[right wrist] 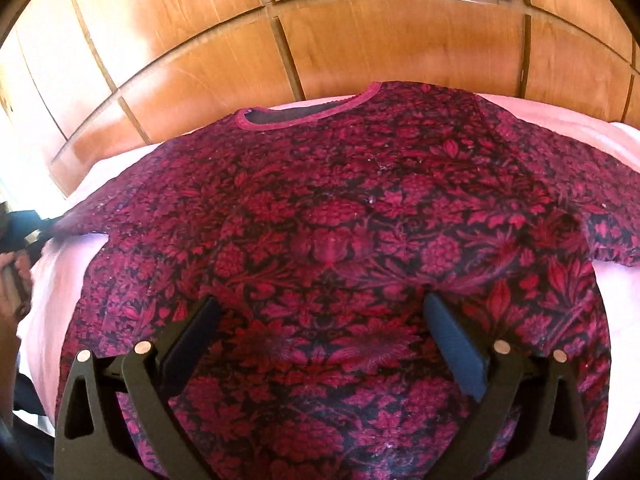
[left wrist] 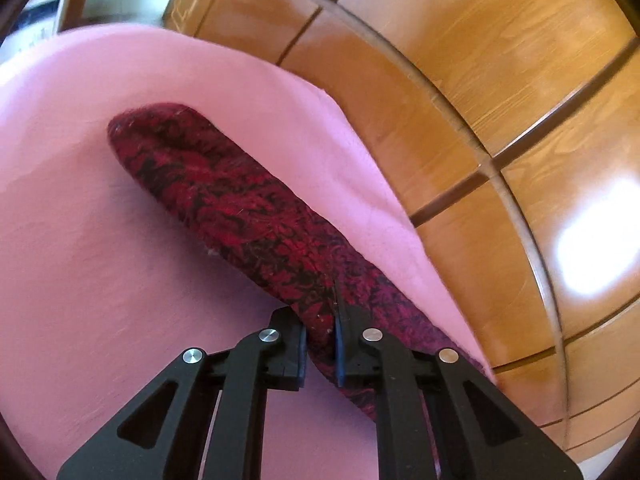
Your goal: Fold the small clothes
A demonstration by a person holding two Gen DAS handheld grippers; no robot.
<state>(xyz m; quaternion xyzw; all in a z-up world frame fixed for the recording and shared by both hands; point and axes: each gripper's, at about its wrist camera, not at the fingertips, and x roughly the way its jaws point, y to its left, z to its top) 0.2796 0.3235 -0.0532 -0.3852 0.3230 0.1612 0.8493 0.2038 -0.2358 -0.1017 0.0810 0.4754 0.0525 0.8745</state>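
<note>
The red patterned top [right wrist: 340,220] is lying spread flat on the pink sheet [left wrist: 100,240], neckline toward the wooden wardrobe [right wrist: 360,40]. The left gripper [left wrist: 320,344] is pinching one sleeve, while the right gripper [right wrist: 320,320] is hovering over the top's middle, jaws spread wide. The first fold is beginning, I judge; next that sleeve needs carrying inward across the top.

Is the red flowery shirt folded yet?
Not yet. The shirt lies spread flat on the pink sheet, neckline up and both sleeves out, so laying it out looks done. The left tool is pinching a sleeve edge; the right tool hangs open over the middle. All the folds remain.
</note>
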